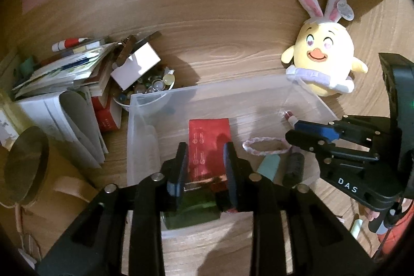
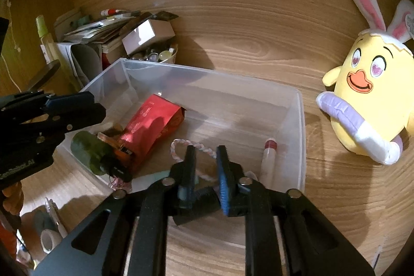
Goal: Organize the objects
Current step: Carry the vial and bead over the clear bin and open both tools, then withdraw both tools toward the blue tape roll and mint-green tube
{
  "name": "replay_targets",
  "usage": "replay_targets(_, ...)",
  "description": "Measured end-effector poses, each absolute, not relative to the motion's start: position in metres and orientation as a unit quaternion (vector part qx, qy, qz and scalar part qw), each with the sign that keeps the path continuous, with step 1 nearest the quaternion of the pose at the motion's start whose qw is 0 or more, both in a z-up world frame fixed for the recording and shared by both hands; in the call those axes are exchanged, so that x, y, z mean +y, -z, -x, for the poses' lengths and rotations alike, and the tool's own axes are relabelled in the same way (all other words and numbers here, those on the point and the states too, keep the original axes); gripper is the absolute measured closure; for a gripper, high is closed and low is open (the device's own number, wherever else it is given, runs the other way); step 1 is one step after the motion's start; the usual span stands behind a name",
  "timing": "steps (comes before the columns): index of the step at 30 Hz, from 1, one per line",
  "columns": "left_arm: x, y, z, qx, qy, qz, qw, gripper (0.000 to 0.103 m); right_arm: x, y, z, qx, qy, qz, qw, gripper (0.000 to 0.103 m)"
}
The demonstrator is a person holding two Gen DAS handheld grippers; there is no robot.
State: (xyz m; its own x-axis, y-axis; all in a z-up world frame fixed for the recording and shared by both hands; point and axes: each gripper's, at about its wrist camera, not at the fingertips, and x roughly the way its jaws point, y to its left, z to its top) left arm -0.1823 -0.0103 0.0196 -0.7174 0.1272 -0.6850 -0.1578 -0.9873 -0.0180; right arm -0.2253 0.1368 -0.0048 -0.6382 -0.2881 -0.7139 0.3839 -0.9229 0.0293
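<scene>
Left gripper [image 1: 205,170]: jaws parted around the green bottle [image 1: 191,211] in the clear bin [image 1: 145,105], seemingly letting go.
Right gripper [image 2: 205,167]: jaws apart around a black cylinder [image 2: 204,201].
Risk: withdrawing jaws could snag the braided loop [image 2: 181,146].

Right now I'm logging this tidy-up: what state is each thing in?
Clear plastic bin: lidless, partly filled.
Red foil pouch: lying flat in bin.
Green bottle: on its side in bin.
Left gripper: jaws apart.
Right gripper: jaws apart.
Plush chick: outside bin.
</scene>
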Motion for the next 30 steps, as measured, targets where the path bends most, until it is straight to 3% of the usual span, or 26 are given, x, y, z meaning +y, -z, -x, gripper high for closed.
replay_targets(3, -0.012, -0.024, 0.171, 0.02, -0.931, 0.357, 0.076, 0.059, 0.138, 0.0, 0.22, 0.061, 0.908, -0.373, 0.181, 0.068)
replay_targets(8, -0.011, -0.029, 0.151, 0.028, -0.936, 0.344, 0.074, 0.042, 0.14, -0.007, 0.208, 0.066, 0.91, -0.366, 0.182, 0.06)
replay_targets(14, -0.016, -0.036, 0.131, 0.018, -0.936, 0.341, 0.079, 0.035, 0.147, -0.017, 0.183, 0.073, 0.917, -0.349, 0.179, 0.048)
replay_targets(17, -0.019, -0.037, 0.12, 0.015, -0.936, 0.342, 0.077, 0.024, 0.153, -0.022, 0.169, 0.072, 0.919, -0.343, 0.181, 0.042)
replay_targets(30, -0.051, -0.008, 0.068, 0.007, -0.923, 0.382, 0.047, 0.024, 0.19, -0.01, 0.106, 0.026, 0.916, -0.359, 0.177, 0.034)
